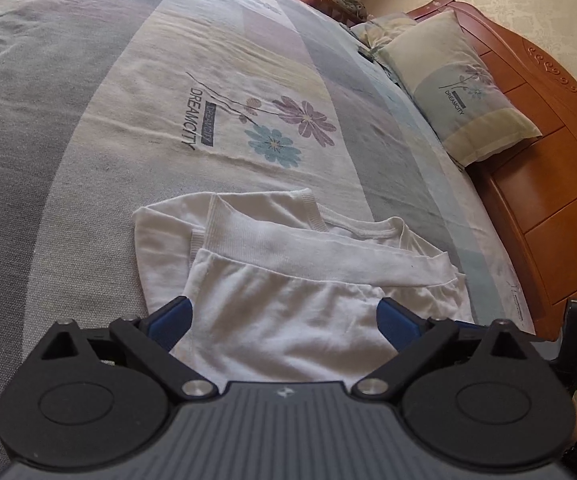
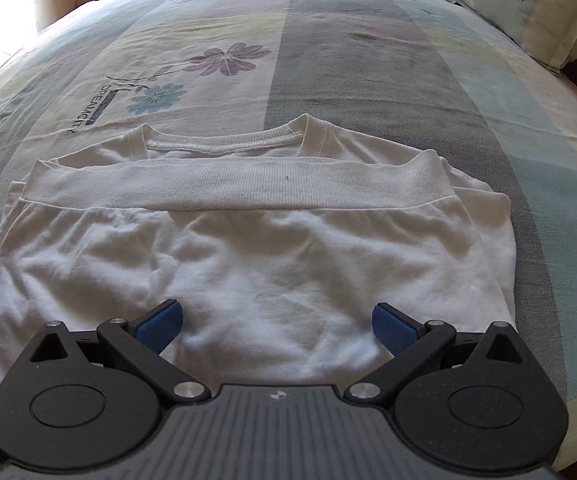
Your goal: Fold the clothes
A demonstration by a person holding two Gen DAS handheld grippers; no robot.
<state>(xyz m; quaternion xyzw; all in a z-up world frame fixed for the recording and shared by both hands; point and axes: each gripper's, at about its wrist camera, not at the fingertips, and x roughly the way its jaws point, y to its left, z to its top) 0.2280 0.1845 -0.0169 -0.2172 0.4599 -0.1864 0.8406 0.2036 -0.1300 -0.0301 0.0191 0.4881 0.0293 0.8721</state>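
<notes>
Patchwork floral bedsheet [image 2: 368, 60] spreads beneath my white knit sweatshirt [image 2: 248, 248], hem doubled up toward its collar, long axis left-to-right, filling lower centre. Both my right gripper [image 2: 275, 322] and left gripper [image 1: 284, 318] gape empty at its near fold.

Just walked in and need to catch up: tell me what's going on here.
A person is folding a white sweatshirt on a bed with two handheld grippers. The sweatshirt lies flat, its ribbed hem folded up near the collar. The left gripper and right gripper are open over the near edge, gripping nothing.
</notes>
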